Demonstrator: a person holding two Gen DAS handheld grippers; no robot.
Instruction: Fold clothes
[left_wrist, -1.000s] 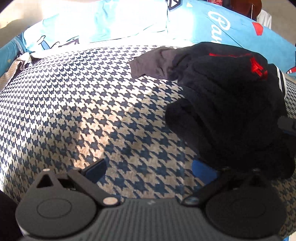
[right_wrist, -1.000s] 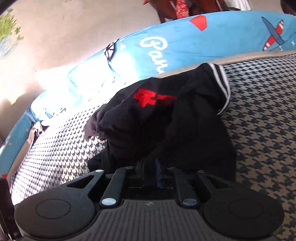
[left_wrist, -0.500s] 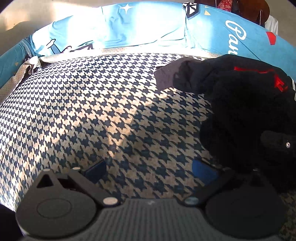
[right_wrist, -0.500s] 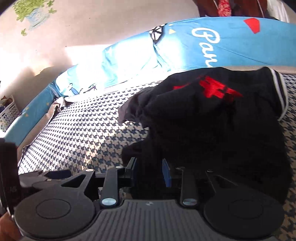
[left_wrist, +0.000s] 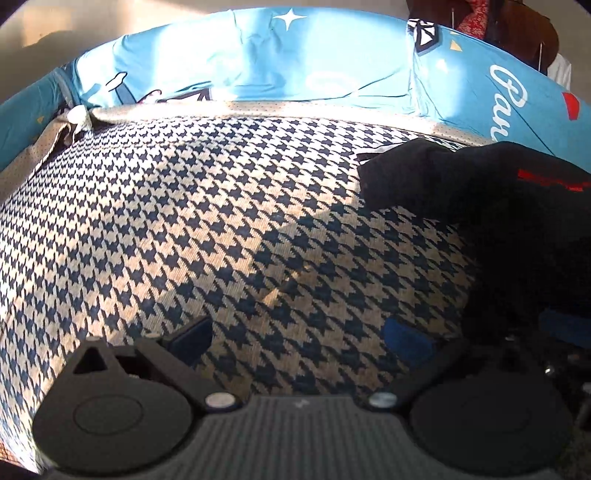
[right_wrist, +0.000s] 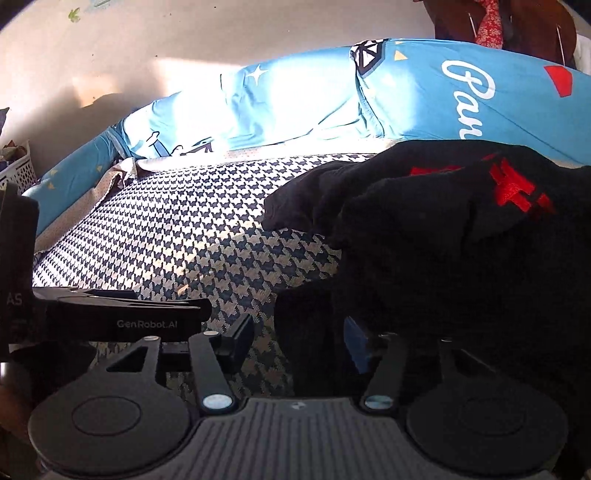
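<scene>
The houndstooth bed cover (left_wrist: 207, 221) shows more bare cloth than before. The black garment (right_wrist: 461, 258) has slid right, bunched by the blue pillows (right_wrist: 295, 99). The right gripper (right_wrist: 299, 341), shut earlier, now gapes around a fold; the left gripper (left_wrist: 295, 334) stays wide, empty.

Black garment (right_wrist: 443, 266) with red emblem, crumpled on houndstooth cover (left_wrist: 184, 221)

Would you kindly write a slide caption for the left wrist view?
Open left tongs over houndstooth cover, black garment bunched at right.
</scene>
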